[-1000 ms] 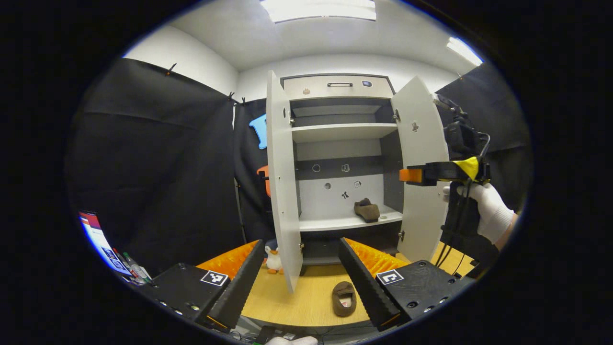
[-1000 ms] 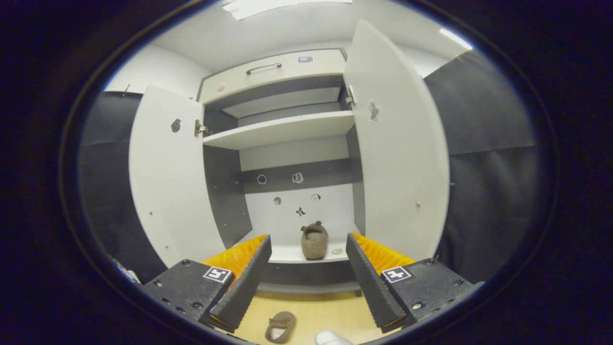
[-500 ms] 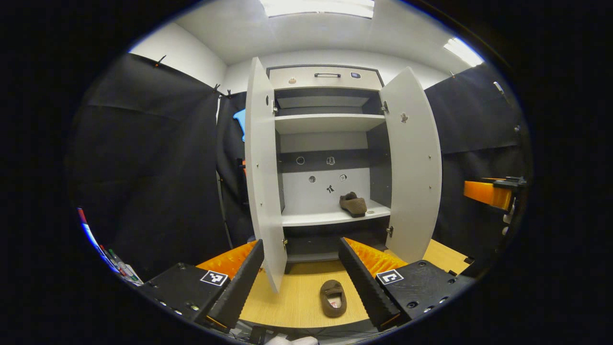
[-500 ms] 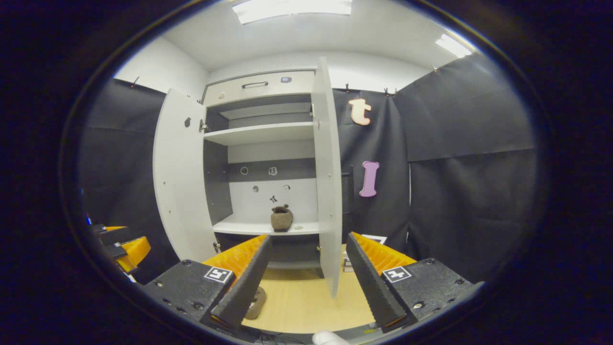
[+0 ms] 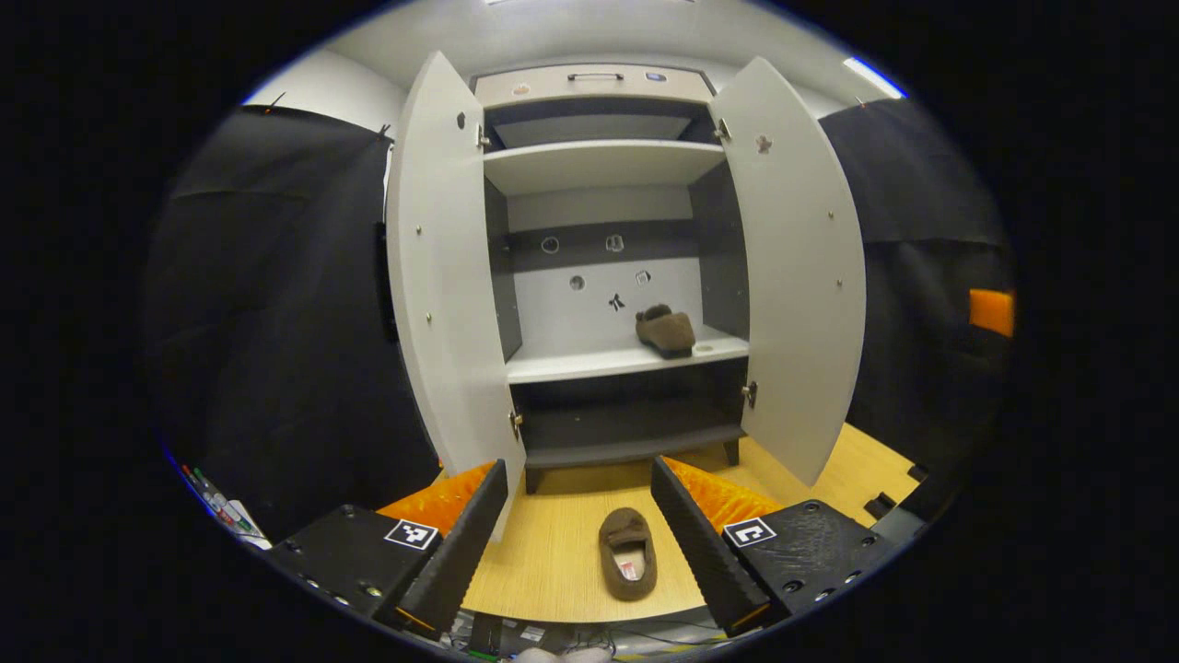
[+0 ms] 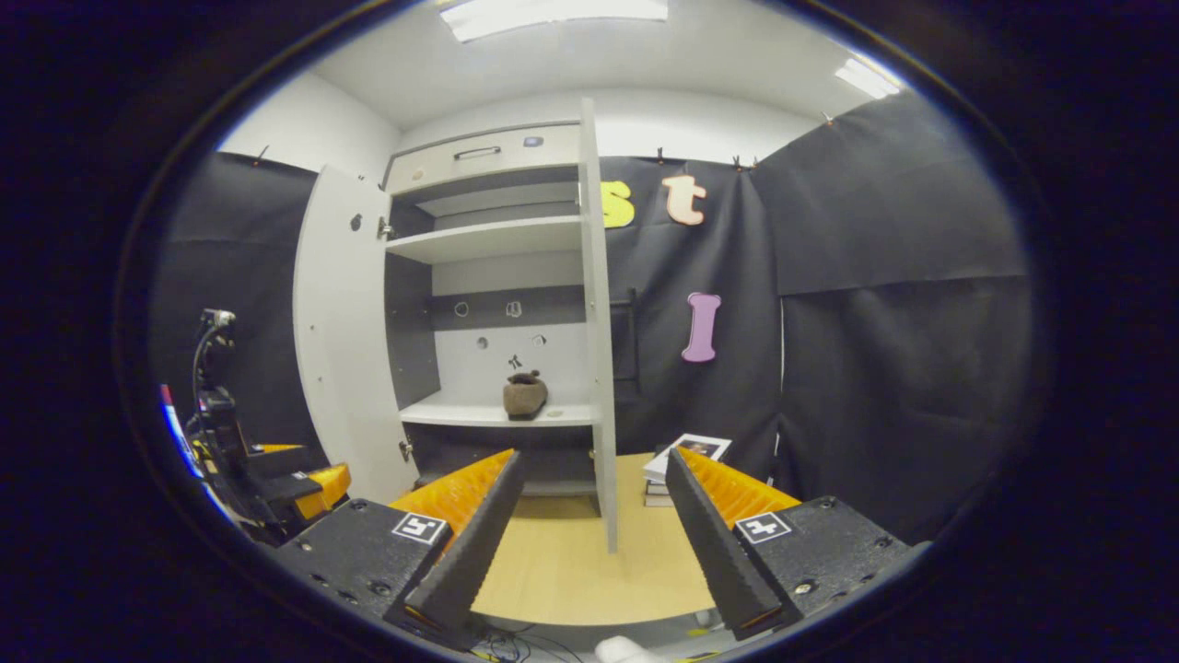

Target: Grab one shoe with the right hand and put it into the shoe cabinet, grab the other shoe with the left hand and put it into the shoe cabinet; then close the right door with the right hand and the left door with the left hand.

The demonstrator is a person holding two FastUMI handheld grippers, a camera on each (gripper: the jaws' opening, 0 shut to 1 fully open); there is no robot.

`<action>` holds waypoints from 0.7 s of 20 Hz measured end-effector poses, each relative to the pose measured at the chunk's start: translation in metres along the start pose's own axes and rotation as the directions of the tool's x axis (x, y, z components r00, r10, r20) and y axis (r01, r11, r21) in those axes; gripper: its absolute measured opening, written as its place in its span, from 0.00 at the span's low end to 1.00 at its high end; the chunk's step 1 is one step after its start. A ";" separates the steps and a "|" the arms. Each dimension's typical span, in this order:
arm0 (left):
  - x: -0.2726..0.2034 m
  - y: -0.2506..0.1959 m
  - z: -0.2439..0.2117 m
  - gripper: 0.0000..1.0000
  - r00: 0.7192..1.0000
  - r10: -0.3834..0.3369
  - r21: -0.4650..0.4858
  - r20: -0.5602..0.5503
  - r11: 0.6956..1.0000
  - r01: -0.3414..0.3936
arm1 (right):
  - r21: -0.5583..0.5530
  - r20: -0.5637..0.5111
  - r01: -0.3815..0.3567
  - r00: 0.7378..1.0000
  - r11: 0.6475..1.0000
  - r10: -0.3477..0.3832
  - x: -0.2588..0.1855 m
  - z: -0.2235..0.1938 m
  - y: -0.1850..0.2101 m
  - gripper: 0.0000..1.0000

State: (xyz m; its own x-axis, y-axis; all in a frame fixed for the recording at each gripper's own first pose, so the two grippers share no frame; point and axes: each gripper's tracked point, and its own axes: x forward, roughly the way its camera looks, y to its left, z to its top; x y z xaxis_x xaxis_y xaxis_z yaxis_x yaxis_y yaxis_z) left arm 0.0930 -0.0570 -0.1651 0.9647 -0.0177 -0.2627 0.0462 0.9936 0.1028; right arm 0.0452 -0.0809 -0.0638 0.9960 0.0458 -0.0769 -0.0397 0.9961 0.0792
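Wooden tabletop (image 5: 553, 562) fronting the shoe cabinet (image 5: 603, 166), left door (image 5: 442, 276) and right door (image 5: 797, 276) open. Left gripper (image 5: 578, 543), spread and empty, frames the near brown slipper (image 5: 628, 552) lying just ahead between its fingers. Second slipper (image 6: 524, 394) sits on the cabinet shelf, well beyond the right gripper (image 6: 594, 543), likewise spread and empty.

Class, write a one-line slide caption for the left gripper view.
Open left gripper hovers above a brown shoe on the wooden floor; its mate sits inside the open shoe cabinet.
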 end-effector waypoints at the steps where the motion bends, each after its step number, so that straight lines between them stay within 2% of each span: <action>1: 0.006 -0.006 -0.018 0.96 0.999 0.000 0.012 -0.035 1.000 0.000 | 0.006 -0.013 -0.008 1.000 1.000 0.008 0.004 -0.003 -0.007 0.99; 5: 0.034 -0.029 -0.082 0.97 0.985 -0.016 0.008 -0.173 1.000 0.018 | 0.025 -0.065 0.008 0.998 1.000 -0.006 0.015 -0.016 -0.032 0.99; 6: 0.043 -0.033 -0.096 1.00 0.980 -0.023 0.008 -0.198 1.000 0.026 | 0.030 -0.078 0.022 0.997 0.999 -0.019 0.016 -0.018 -0.037 0.99; 7: 0.052 -0.037 -0.110 0.97 0.975 -0.032 0.010 -0.222 0.999 0.035 | 0.033 -0.090 0.038 0.995 0.999 -0.035 0.018 -0.021 -0.042 0.99; 9: 0.071 -0.040 -0.139 0.97 0.961 -0.056 0.001 -0.272 0.998 0.058 | 0.031 -0.110 0.074 0.991 0.997 -0.071 0.019 -0.025 -0.049 0.99; 11: 0.090 -0.032 -0.167 0.97 0.940 -0.065 -0.030 -0.334 0.998 0.059 | 0.020 -0.126 0.120 0.985 0.993 -0.117 0.022 -0.025 -0.053 0.99; 14: 0.116 -0.016 -0.211 0.97 0.894 -0.082 -0.109 -0.440 0.993 0.037 | 0.019 -0.146 0.170 0.975 0.985 -0.165 0.028 -0.024 -0.048 0.99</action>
State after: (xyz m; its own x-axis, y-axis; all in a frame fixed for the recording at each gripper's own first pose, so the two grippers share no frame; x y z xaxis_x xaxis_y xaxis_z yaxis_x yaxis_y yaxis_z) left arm 0.1492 -0.0513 -0.3998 0.7448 -0.0480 -0.6655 0.0532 0.9985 -0.0125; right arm 0.0729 -0.1252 -0.0933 0.9664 -0.1087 -0.2328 0.1314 0.9877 0.0843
